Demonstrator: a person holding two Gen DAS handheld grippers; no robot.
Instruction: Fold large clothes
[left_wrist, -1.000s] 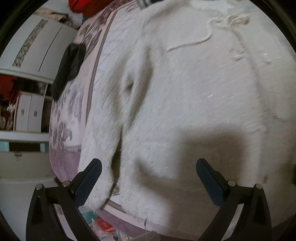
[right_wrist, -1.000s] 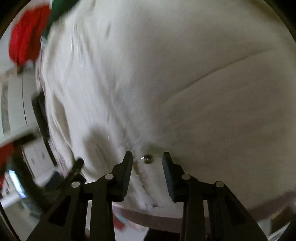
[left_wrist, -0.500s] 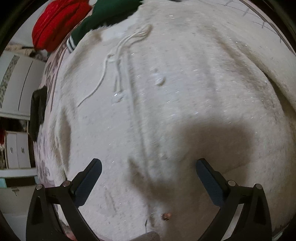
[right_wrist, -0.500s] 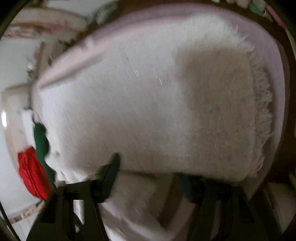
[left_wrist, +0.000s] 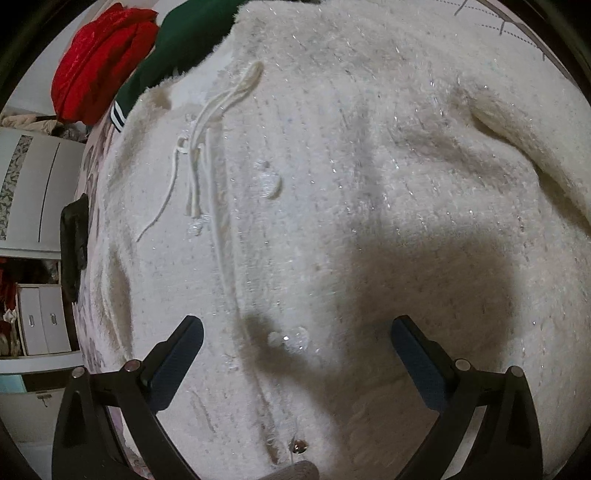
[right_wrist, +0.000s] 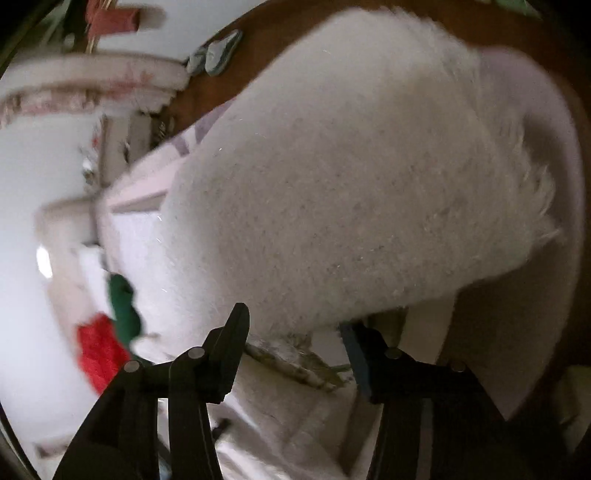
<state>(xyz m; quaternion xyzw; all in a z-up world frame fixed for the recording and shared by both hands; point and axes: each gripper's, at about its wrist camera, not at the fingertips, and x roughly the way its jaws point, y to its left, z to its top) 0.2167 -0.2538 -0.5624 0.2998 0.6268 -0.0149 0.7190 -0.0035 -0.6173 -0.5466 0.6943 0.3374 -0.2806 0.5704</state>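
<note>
A large fluffy white sweater (left_wrist: 351, 192) lies spread on the bed and fills the left wrist view; a white drawstring (left_wrist: 207, 147) and clear buttons (left_wrist: 271, 182) show on it. My left gripper (left_wrist: 295, 354) is open and empty just above the sweater. In the right wrist view a fringed part of the same sweater (right_wrist: 351, 177) hangs in front of the camera, blurred. My right gripper (right_wrist: 295, 332) has its jaws apart, with the lower edge of the sweater at the fingertips; whether it grips the cloth is unclear.
A red garment (left_wrist: 99, 59) and a green garment (left_wrist: 184, 40) lie at the far end of the bed. A black object (left_wrist: 74, 243) sits at the bed's left edge. White cabinets (left_wrist: 33, 192) stand to the left. Brown floor (right_wrist: 266, 62) shows beyond the sweater.
The left gripper has shifted over the sweater's middle, staying open. The right gripper has swung round, lifting a sweater part, and its jaws have widened from nearly closed.
</note>
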